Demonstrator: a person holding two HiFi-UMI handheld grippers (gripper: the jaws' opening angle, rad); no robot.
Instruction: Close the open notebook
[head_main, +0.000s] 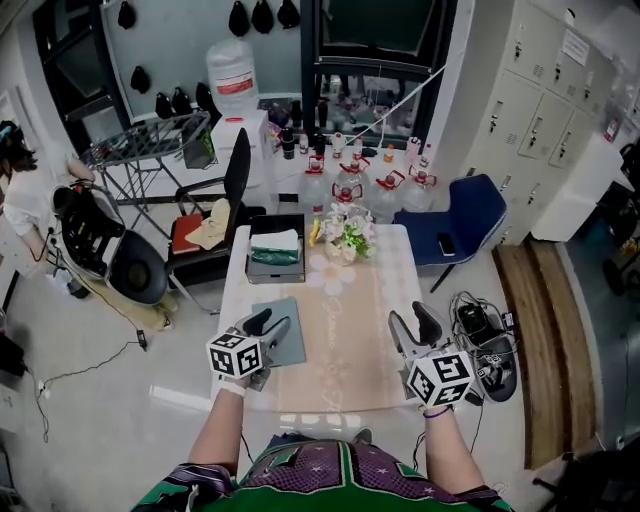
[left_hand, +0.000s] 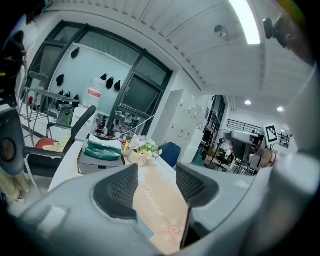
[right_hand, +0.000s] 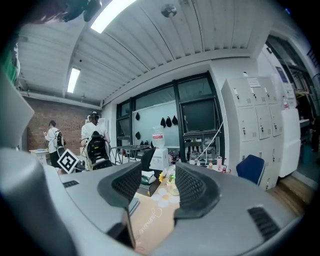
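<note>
Counter (head_main: 234, 290) comes first: a pale top running away from you, with a beige runner (head_main: 345, 345) laid down its middle from the near edge to the far edge. The runner carries a faint flower print and some script lettering.

At the far-left corner sits a grey box (head_main: 274, 266) with a green packet (head_main: 275, 255) on top of it.

The notebook (head_main: 283, 338) lies flat in the near half of the counter, close to the left edge, with its right side just beside the runner's left border. From your head view it shows one plain grey-green face and no spread pages, so it looks closed.

Your left gripper (head_main: 270, 322) hangs over the near-left corner with its tips above the notebook's near-left part. Whether they touch the cover cannot be told. Its claw is spread, with nothing between the jaws. In the left gripper view (left_hand: 156, 186) only the runner fills the gap, and a blue-grey sliver of notebook (left_hand: 143, 228) shows low beside the left jaw.

Your right gripper (head_main: 415, 322) is at the near-right corner, well apart from the notebook. Its claw is spread too, and its own view (right_hand: 157, 189) shows only runner between the jaws.

A small pot of flowers (head_main: 345, 238) stands at the middle of the far edge, just beside the box.
</note>
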